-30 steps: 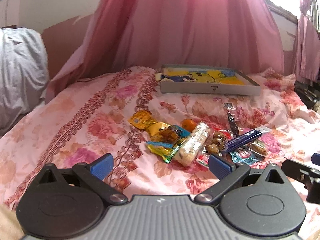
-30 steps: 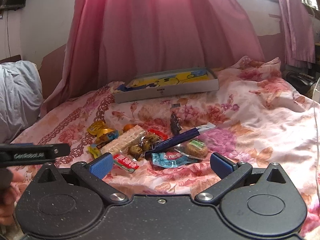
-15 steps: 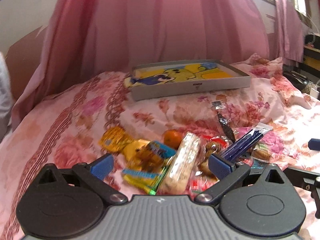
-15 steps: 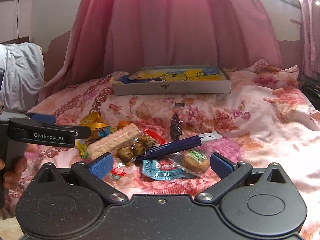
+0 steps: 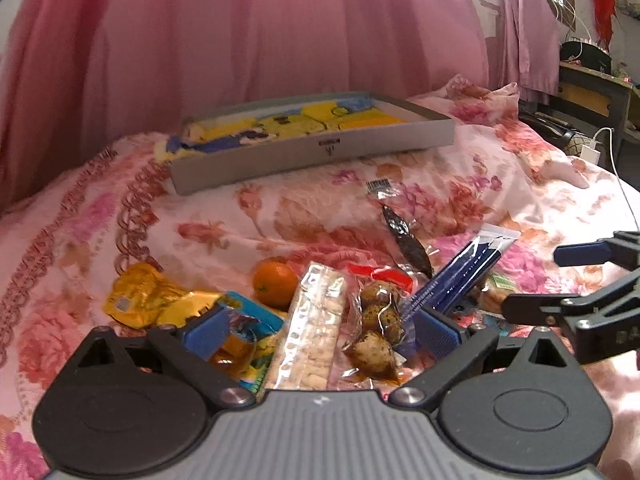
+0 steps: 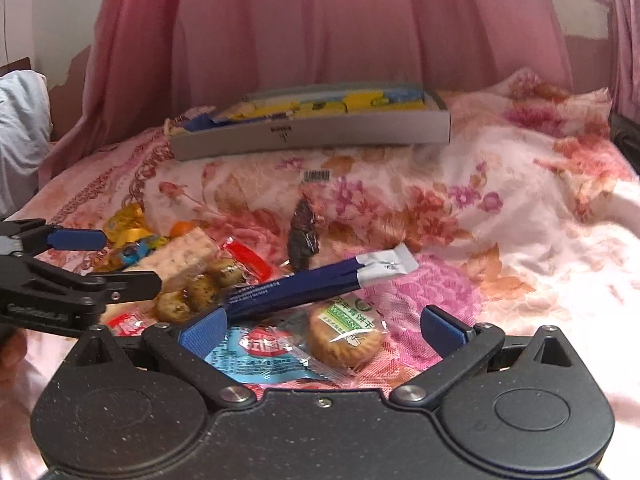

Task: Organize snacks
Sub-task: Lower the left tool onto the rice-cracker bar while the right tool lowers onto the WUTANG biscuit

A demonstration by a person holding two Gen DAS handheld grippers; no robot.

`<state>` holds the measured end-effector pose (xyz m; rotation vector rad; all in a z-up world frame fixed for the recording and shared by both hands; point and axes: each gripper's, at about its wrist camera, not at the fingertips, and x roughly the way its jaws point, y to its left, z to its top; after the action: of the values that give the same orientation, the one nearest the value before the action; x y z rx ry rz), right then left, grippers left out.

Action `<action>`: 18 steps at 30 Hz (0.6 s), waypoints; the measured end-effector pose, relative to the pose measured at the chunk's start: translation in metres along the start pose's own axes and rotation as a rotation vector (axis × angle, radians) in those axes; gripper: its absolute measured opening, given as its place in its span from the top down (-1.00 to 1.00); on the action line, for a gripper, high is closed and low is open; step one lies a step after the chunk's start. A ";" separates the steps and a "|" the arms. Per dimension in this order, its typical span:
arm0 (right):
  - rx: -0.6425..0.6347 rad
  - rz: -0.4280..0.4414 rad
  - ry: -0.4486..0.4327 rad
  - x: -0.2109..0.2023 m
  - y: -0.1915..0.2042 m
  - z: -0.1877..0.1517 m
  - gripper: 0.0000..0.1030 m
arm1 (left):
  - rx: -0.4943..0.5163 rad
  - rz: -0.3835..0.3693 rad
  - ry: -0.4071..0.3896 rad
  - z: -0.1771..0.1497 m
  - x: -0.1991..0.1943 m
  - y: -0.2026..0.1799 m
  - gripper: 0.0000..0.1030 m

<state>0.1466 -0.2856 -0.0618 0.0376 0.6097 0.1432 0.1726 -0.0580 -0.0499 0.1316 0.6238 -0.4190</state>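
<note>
A heap of snacks lies on the floral bedspread. My left gripper (image 5: 320, 326) is open, low over a long clear pack of crackers (image 5: 316, 332) and a bag of brown eggs (image 5: 378, 326); an orange (image 5: 276, 283), yellow packets (image 5: 148, 300) and a blue stick pack (image 5: 464, 276) lie around. My right gripper (image 6: 320, 330) is open over a wrapped round biscuit (image 6: 346, 334) and a blue packet (image 6: 260, 350). A grey shallow box (image 5: 312, 148) with a yellow cartoon lining sits behind the heap. Each gripper shows at the edge of the other's view.
Pink curtains (image 5: 240, 40) hang behind the bed. A dark wrapped snack (image 6: 303, 236) lies between heap and box. A desk (image 5: 592, 92) and a white charger cable (image 5: 600, 148) are at the far right. A grey pillow (image 6: 20, 132) is at the left.
Both grippers have moved forward and down towards the snack heap, which now fills the space between their fingers. Both stay open. No snack has moved.
</note>
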 end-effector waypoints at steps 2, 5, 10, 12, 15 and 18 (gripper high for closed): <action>-0.005 0.006 0.018 0.007 -0.001 0.000 -0.99 | -0.037 -0.026 0.024 0.000 0.004 0.006 -0.89; -0.019 0.003 0.040 0.016 0.002 -0.001 -0.99 | -0.096 -0.050 0.059 -0.001 0.009 0.014 -0.78; -0.005 -0.013 0.080 0.030 0.002 -0.003 -0.97 | -0.111 -0.036 0.079 0.001 0.014 0.017 -0.62; 0.020 -0.021 0.102 0.037 0.000 -0.004 -0.93 | -0.111 -0.026 0.088 0.001 0.016 0.016 -0.54; 0.055 -0.027 0.129 0.045 -0.003 -0.006 -0.84 | -0.103 -0.006 0.123 0.000 0.021 0.015 -0.36; 0.077 -0.031 0.117 0.046 -0.004 -0.005 -0.68 | -0.121 -0.010 0.133 -0.002 0.023 0.017 -0.24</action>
<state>0.1813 -0.2834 -0.0924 0.0944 0.7319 0.0920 0.1950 -0.0497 -0.0652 0.0417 0.7793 -0.3832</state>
